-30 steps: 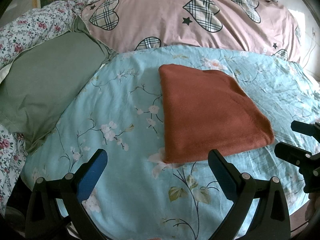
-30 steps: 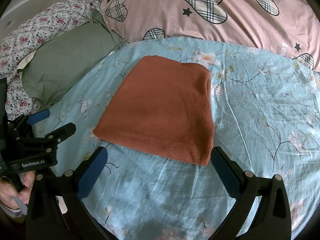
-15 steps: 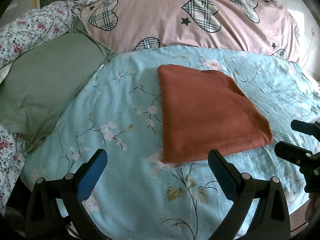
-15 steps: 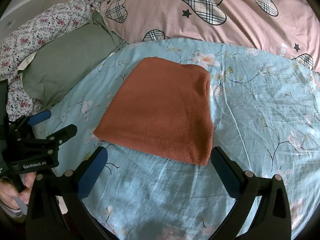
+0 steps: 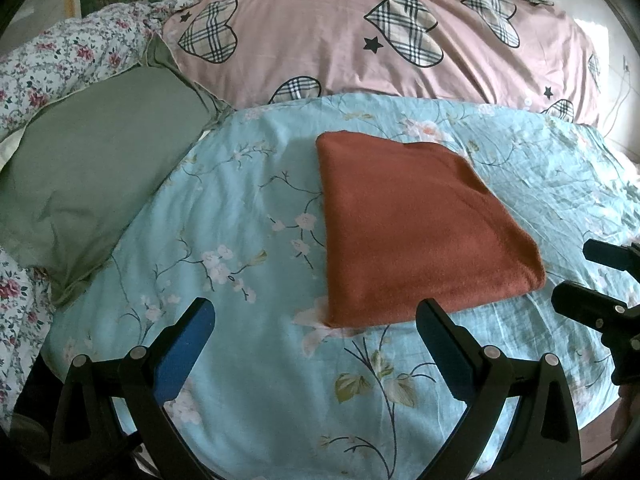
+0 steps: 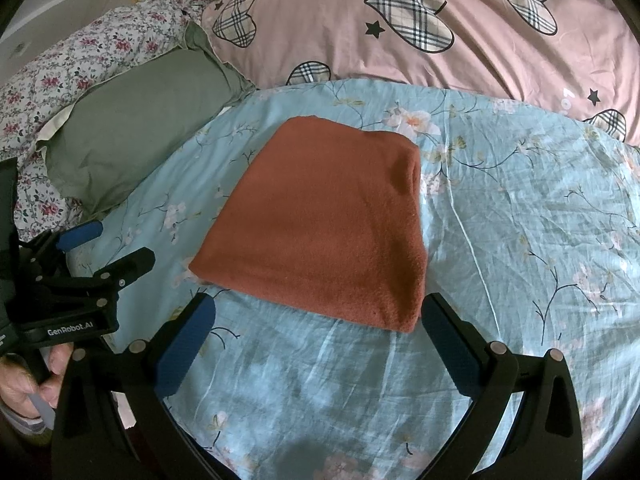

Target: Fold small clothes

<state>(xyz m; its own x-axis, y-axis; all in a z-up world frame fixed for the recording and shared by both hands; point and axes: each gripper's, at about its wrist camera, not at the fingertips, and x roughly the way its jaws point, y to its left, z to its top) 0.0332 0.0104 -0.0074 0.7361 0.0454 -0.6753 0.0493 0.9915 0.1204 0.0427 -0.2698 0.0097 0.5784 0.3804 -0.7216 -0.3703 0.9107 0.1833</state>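
A rust-brown cloth point(image 5: 416, 228) lies folded in a flat rectangle on the light blue floral bedsheet point(image 5: 248, 360); it also shows in the right wrist view point(image 6: 328, 232). My left gripper point(image 5: 316, 320) is open and empty, just short of the cloth's near left corner. My right gripper point(image 6: 316, 316) is open and empty, just short of the cloth's near edge. The right gripper also shows at the right edge of the left wrist view point(image 5: 592, 280), and the left gripper at the left edge of the right wrist view point(image 6: 108, 248).
A green pillow point(image 5: 92, 176) lies to the left of the cloth. A pink quilt with plaid hearts point(image 5: 380, 44) lies behind it. A floral-print cover point(image 5: 60, 64) is at the far left. A hand point(image 6: 36, 380) holds the left gripper's handle.
Both grippers have held almost still and stayed open. The cloth has not moved.
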